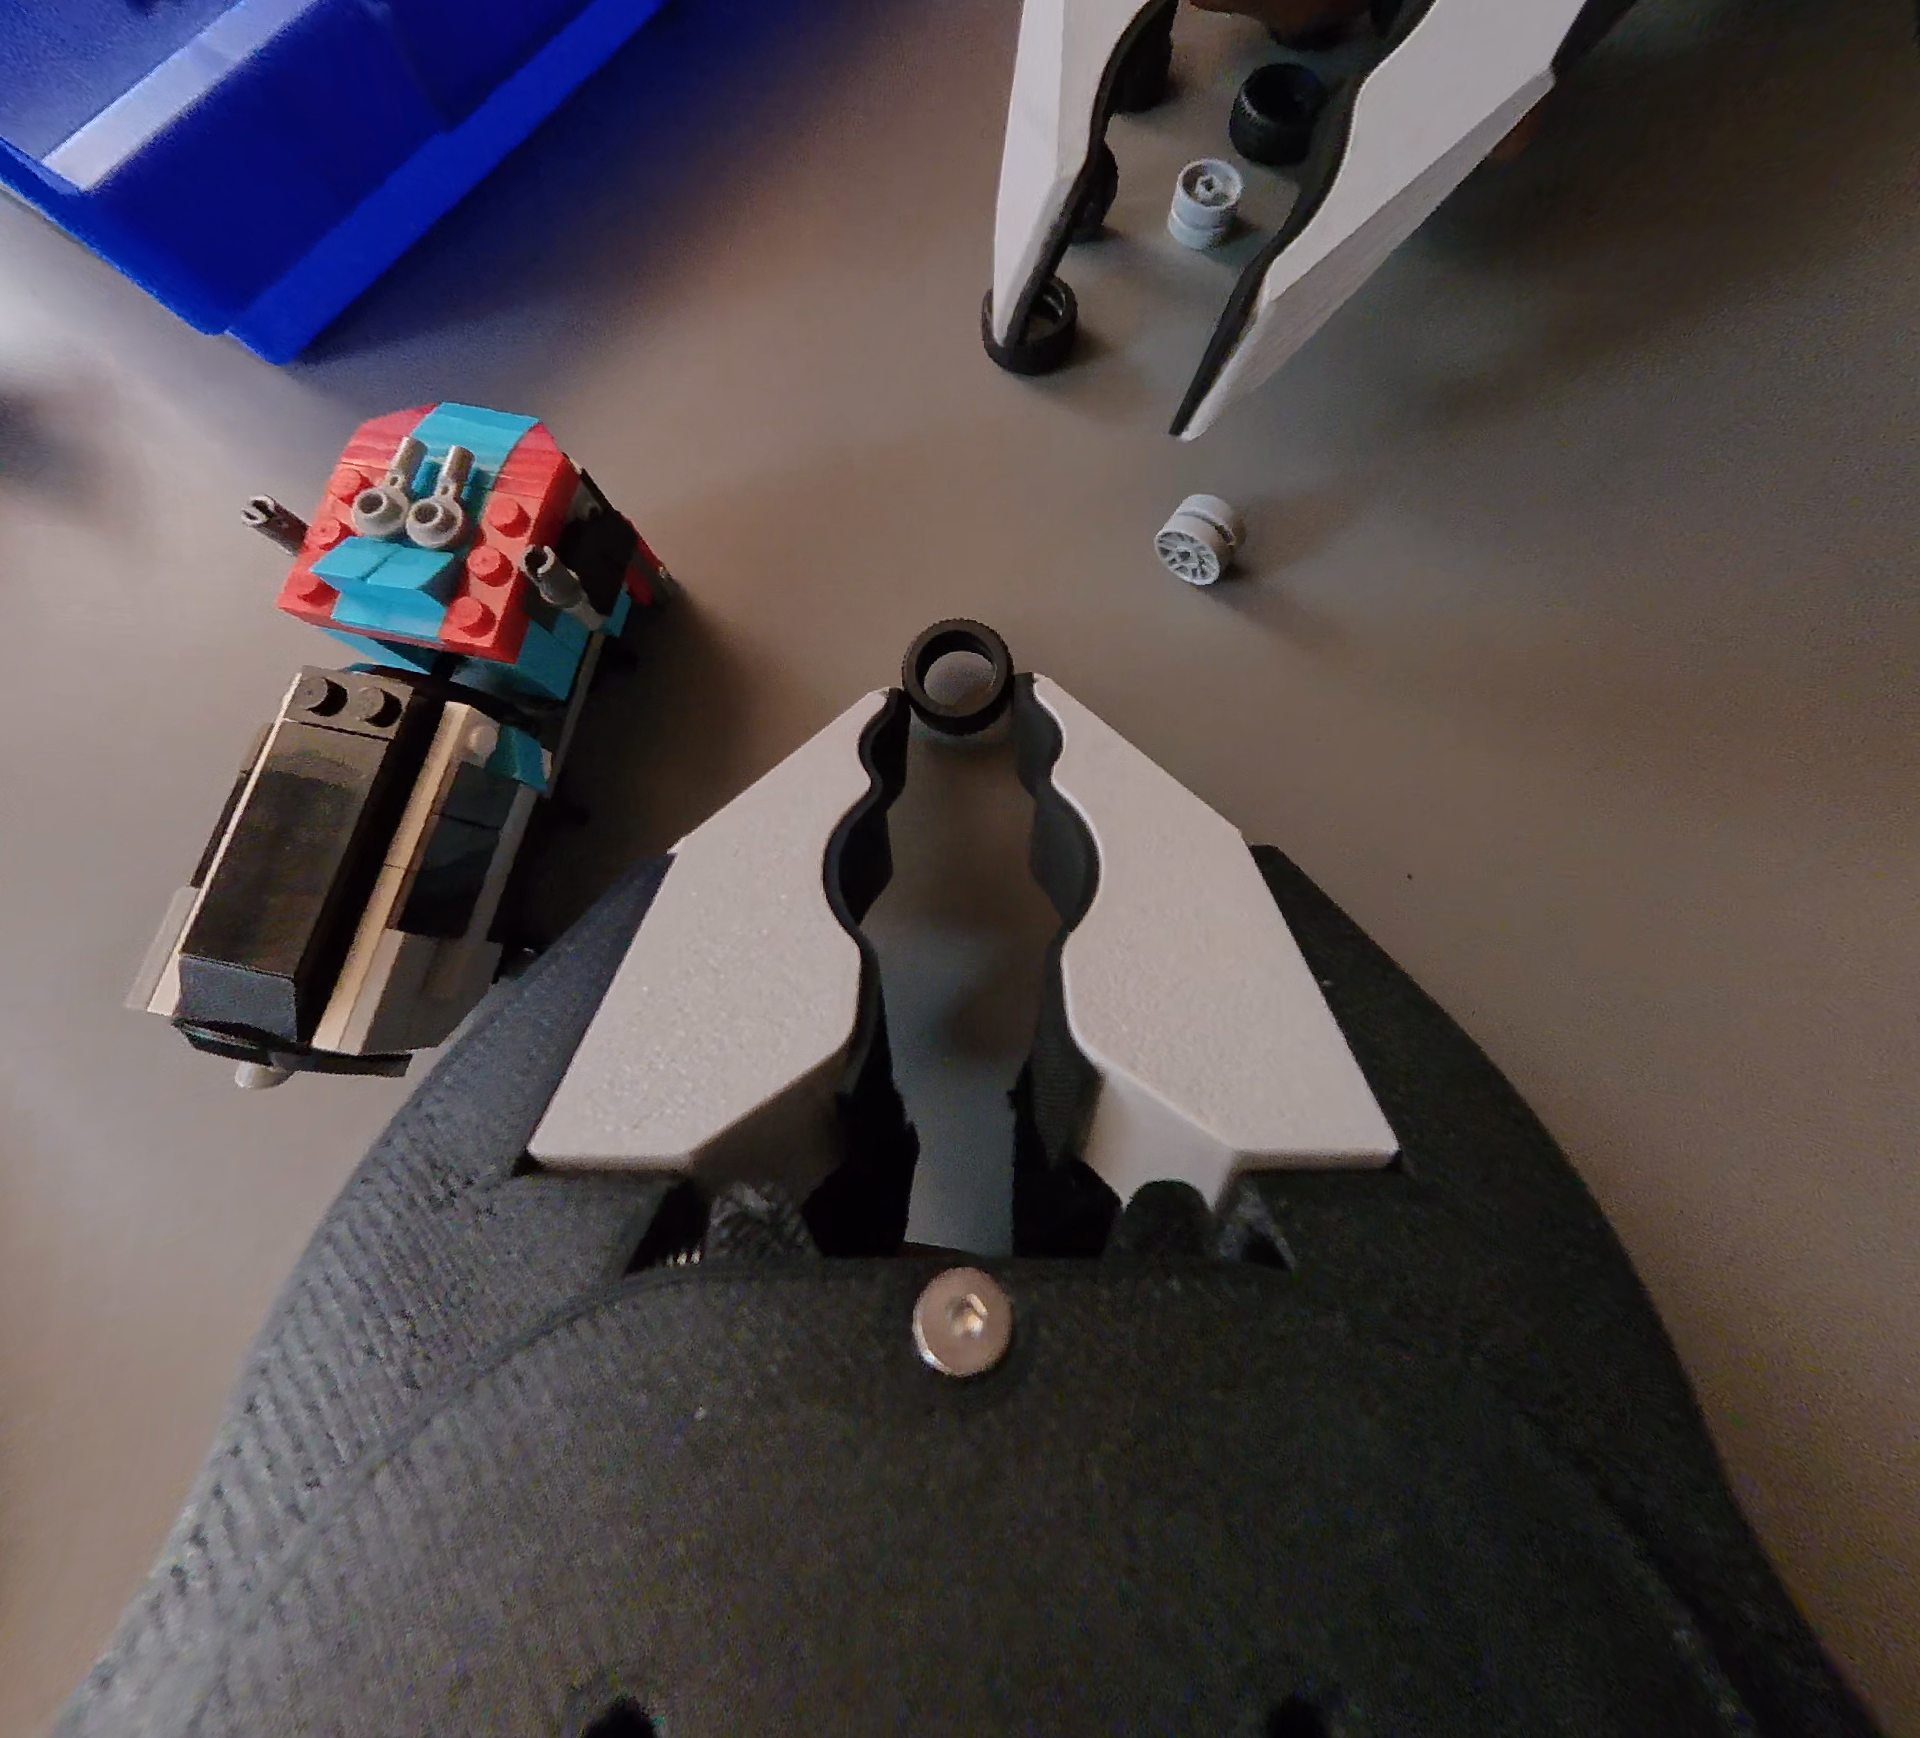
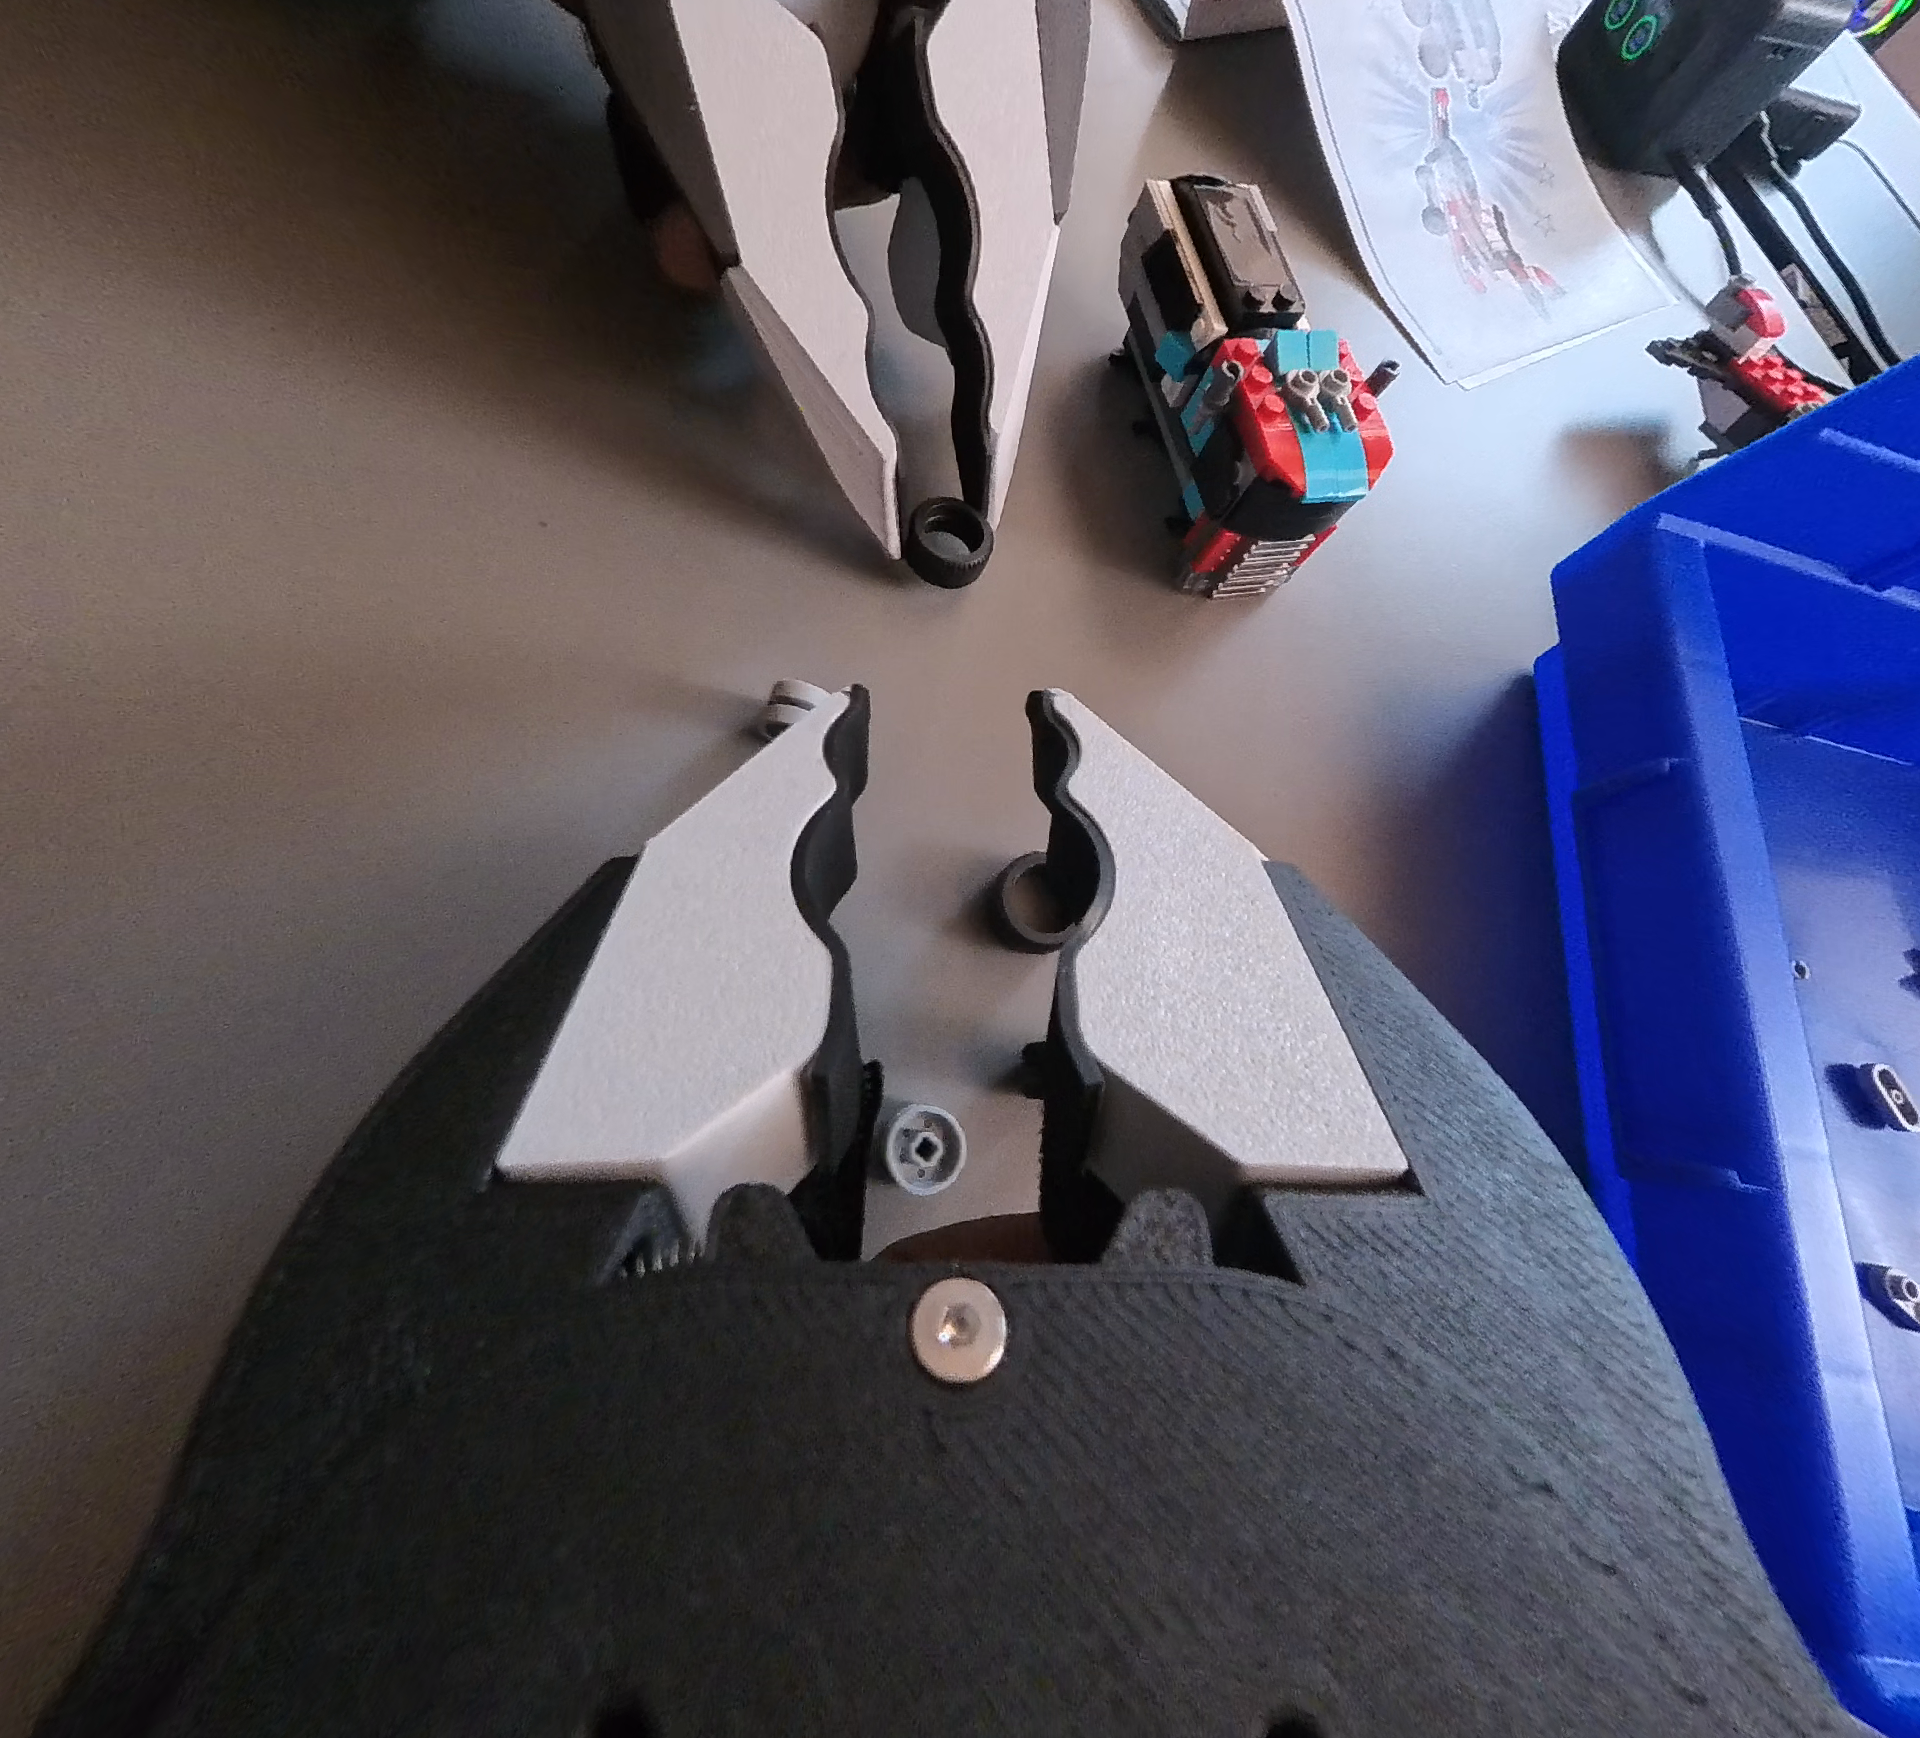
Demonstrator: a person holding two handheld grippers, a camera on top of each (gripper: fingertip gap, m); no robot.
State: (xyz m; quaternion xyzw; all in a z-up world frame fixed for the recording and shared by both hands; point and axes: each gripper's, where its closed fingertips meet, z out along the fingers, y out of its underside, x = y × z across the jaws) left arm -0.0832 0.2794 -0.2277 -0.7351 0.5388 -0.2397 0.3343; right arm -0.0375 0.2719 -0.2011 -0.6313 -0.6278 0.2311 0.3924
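Note:
My left gripper (image 1: 957, 701) is shut on a small black rubber tyre (image 1: 957, 680), pinched at its very fingertips just above the grey table. The right wrist view shows the same tyre (image 2: 949, 542) between those tips. My right gripper (image 2: 948, 701) is open, with nothing between its pads. It hovers over loose wheel parts: a black tyre (image 2: 1023, 904) lies partly under its right finger, a grey wheel hub (image 2: 925, 1151) lies far back between the fingers, and another grey hub (image 2: 787, 706) lies just outside its left fingertip. A red, teal and black brick vehicle (image 1: 416, 701) lies left of my left gripper.
A blue bin (image 1: 312, 130) with a few small parts stands at the back left; it also shows in the right wrist view (image 2: 1714, 961). An open instruction booklet (image 2: 1455, 78), a black charger box (image 2: 1704, 15) and a small red brick assembly (image 2: 1756, 369) lie beyond the vehicle. More tyres and hubs (image 1: 1205, 205) lie under my right gripper. About 6 centimeters separates my left fingertips from my right. The small red brick assembly (image 2: 1756, 369) is about equally far from each gripper, around 25 centimeters.

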